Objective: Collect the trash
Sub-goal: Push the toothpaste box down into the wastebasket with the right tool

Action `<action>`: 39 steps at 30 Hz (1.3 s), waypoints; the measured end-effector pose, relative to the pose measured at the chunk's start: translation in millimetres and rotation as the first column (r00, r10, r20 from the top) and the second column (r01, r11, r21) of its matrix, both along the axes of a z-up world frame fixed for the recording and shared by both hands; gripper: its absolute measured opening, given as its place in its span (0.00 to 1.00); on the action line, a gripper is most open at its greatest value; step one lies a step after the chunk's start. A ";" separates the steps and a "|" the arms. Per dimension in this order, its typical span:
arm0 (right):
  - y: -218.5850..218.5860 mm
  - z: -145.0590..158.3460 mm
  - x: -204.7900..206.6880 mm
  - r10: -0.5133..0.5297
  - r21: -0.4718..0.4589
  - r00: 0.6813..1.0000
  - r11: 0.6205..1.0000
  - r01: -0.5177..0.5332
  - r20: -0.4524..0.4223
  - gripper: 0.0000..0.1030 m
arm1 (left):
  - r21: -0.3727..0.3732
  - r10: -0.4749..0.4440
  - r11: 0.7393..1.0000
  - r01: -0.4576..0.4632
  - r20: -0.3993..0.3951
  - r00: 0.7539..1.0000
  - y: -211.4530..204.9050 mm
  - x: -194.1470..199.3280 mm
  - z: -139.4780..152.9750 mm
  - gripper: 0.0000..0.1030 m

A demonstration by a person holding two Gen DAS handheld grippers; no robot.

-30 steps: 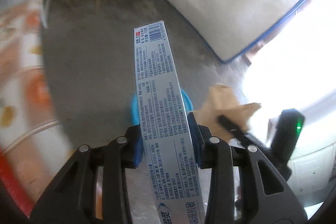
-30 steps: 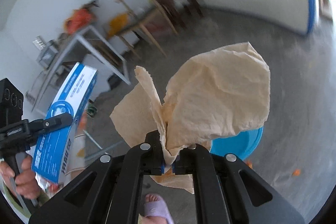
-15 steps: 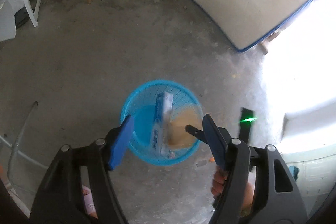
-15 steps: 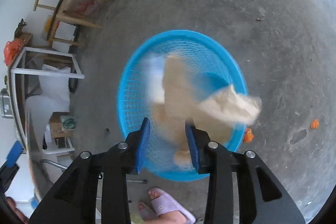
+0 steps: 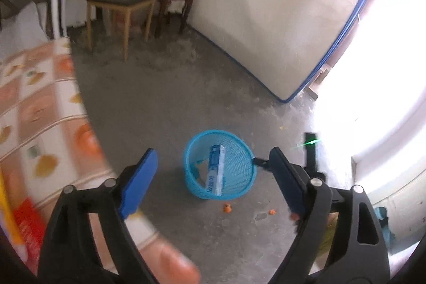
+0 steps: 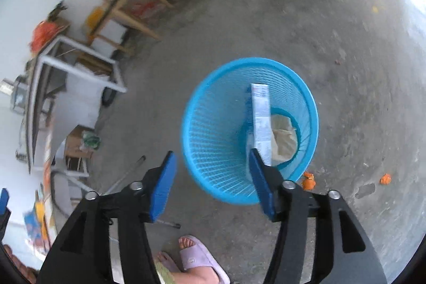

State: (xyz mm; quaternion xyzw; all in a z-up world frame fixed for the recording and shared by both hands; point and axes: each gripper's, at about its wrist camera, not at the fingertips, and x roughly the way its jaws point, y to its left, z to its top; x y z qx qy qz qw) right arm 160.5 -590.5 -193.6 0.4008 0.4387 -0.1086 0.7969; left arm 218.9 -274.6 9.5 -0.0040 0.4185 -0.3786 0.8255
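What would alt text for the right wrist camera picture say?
A blue mesh basket stands on a concrete floor, holding a long carton propped on end and crumpled paper. The right gripper hangs above, open and empty, with orange scraps lying beside the basket.

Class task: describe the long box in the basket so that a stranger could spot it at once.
Find the round blue mesh basket standing on the grey concrete floor. Inside it, a long narrow box leans on end against the wall, beside crumpled tan paper. It alone is stiff, printed, blue and white.

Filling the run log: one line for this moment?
left hand-held gripper: open, empty | right hand-held gripper: open, empty | box, paper: in basket
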 end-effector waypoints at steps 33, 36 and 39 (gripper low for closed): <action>-41.5 -237.5 152.2 -0.106 -0.143 0.870 0.989 0.041 -0.481 0.45 | 0.061 0.260 0.964 -0.259 -0.015 0.965 291.4 -95.9 13.1 0.87; -39.4 -228.4 146.3 -0.127 -0.149 0.881 0.987 0.065 -0.456 0.33 | 0.048 0.265 0.964 -0.263 -0.034 0.964 290.0 -91.9 8.5 0.87; -32.8 -208.9 141.8 -0.108 -0.187 0.904 0.982 0.032 -0.413 0.32 | 0.037 0.258 0.966 -0.256 -0.047 0.965 289.4 -91.9 5.9 0.87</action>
